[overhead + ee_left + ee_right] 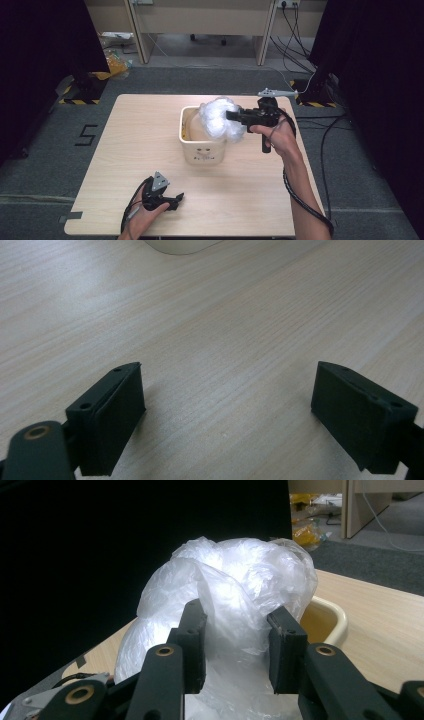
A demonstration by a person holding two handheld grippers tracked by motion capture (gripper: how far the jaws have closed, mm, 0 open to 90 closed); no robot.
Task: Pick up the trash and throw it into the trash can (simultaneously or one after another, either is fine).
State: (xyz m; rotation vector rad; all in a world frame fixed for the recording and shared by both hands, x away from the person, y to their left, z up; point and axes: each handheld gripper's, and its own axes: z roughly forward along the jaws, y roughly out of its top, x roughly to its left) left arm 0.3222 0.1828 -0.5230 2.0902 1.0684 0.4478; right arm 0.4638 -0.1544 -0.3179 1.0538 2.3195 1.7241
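A crumpled clear plastic bag hangs over the right rim of a cream bin in the middle of the table. My right gripper comes at it from the right and is shut on the bag. In the right gripper view the bag bulges between and above the two black fingers, with the bin's rim behind it. My left gripper rests low near the table's front edge, open. In the left gripper view its jaws stand wide apart over bare wood.
The light wooden table has free room on its left side and along the front. Dark curtains stand at both sides. Cables run over the grey floor behind, beside desk legs.
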